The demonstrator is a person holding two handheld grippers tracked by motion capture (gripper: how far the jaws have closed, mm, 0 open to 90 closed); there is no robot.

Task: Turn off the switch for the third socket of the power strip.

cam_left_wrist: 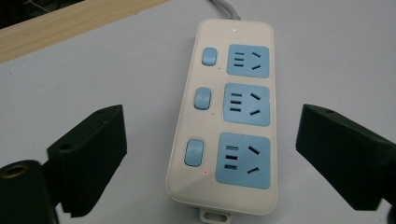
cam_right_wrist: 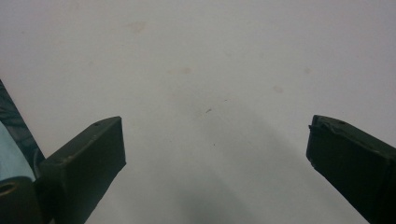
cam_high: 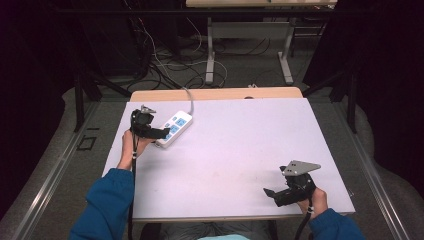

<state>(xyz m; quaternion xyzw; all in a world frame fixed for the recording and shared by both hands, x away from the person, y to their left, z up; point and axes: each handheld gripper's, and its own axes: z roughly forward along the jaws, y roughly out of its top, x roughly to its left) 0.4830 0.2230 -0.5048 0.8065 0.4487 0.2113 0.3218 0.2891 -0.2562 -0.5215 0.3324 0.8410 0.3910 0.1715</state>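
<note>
A white power strip (cam_high: pixel 173 128) with three blue sockets and three blue switches lies at the far left of the white table (cam_high: pixel 240 150). Its grey cable (cam_high: pixel 189 97) runs off the far edge. My left gripper (cam_high: pixel 162 132) is at the strip's near end. In the left gripper view the power strip (cam_left_wrist: pixel 224 116) lies lengthwise between the wide-apart jaws of the left gripper (cam_left_wrist: pixel 211 122), and neither pad touches it. A tiny red light (cam_left_wrist: pixel 205 172) shows beside the nearest switch. My right gripper (cam_high: pixel 270 192) rests near the front right corner, open over bare table (cam_right_wrist: pixel 215 126).
A wooden strip (cam_high: pixel 215 94) borders the table's far edge. Behind it, loose cables (cam_high: pixel 170 65) lie on the floor around the metal legs of another table (cam_high: pixel 210 55). Dark curtains stand at both sides.
</note>
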